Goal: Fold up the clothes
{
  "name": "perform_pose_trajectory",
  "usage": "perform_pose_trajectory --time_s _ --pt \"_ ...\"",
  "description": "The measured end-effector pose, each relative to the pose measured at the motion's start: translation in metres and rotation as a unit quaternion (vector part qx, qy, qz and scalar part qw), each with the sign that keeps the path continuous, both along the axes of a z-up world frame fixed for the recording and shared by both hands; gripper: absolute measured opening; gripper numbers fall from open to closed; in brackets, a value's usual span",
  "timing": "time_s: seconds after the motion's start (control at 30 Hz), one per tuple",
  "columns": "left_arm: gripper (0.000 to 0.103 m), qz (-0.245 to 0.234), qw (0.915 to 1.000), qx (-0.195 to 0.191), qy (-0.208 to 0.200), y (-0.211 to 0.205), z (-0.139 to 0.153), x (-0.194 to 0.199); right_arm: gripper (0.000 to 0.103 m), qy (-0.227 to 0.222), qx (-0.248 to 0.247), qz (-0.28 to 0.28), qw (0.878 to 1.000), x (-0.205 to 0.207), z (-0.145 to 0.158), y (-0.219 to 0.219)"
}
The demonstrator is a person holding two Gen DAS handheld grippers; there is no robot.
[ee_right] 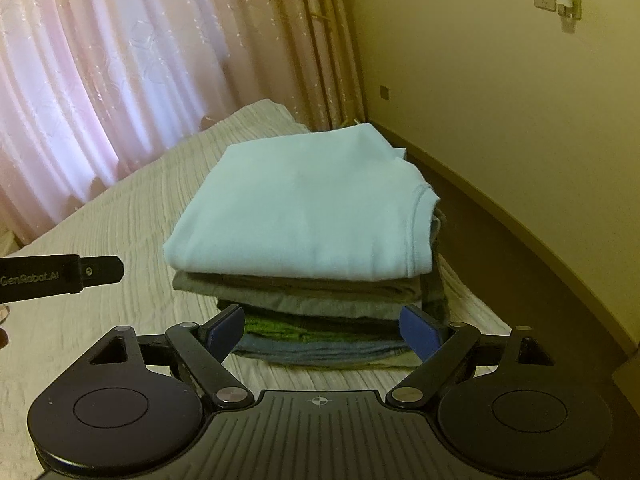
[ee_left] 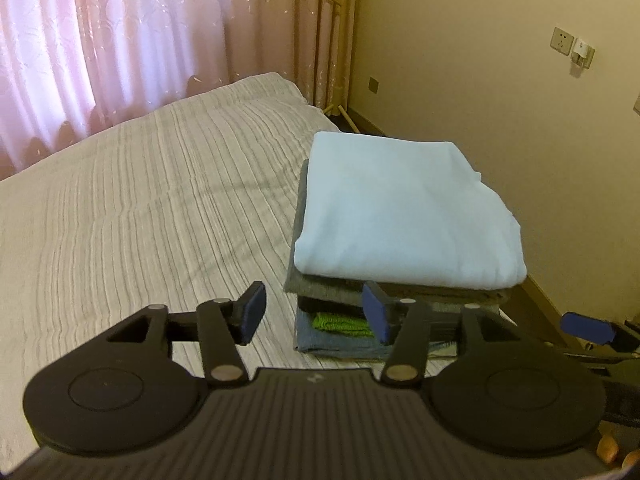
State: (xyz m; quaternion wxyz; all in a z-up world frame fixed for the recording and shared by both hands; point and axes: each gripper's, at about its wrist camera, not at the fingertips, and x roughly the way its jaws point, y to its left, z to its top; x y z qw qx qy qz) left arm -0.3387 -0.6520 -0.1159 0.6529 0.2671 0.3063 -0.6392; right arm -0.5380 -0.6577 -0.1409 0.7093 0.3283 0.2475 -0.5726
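Note:
A folded light blue shirt [ee_left: 400,208] tops a stack of folded clothes [ee_left: 344,312] at the bed's right edge; below it lie grey, dark, green and blue-grey layers. In the right wrist view the shirt [ee_right: 304,208] and the stack [ee_right: 320,320] sit straight ahead. My left gripper [ee_left: 316,312] is open and empty, just in front of the stack's left corner. My right gripper [ee_right: 322,330] is open and empty, its blue pads on either side of the stack's lower layers, close in front. A right fingertip [ee_left: 586,326] shows in the left view.
The striped beige bedspread [ee_left: 140,220] spreads to the left. Pink curtains [ee_left: 120,40] hang behind the bed. A cream wall [ee_left: 500,80] with sockets runs on the right, with dark floor [ee_right: 520,260] between it and the bed. The left gripper's body [ee_right: 60,276] shows at left.

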Motion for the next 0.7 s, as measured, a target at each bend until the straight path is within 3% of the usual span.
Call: perform_pose_trajectory --time_s 0.1,0.2,0.7 --pt "0.058 0.003 1.0 -0.006 -0.006 0.012 0.005 -0.002 0.089 0.006 0.003 -0.004 1.0 -0.001 0.003 0.01" --pt "0.058 0.004 0.9999 -0.007 -0.01 0.023 0.01 -0.003 0.099 0.003 0.0 -0.006 1.0 -0.002 0.007 0.021" --pt "0.067 0.004 0.9991 -0.019 -0.037 0.068 0.026 -0.019 0.1 0.021 -0.004 0.001 1.0 -0.003 0.023 0.066"
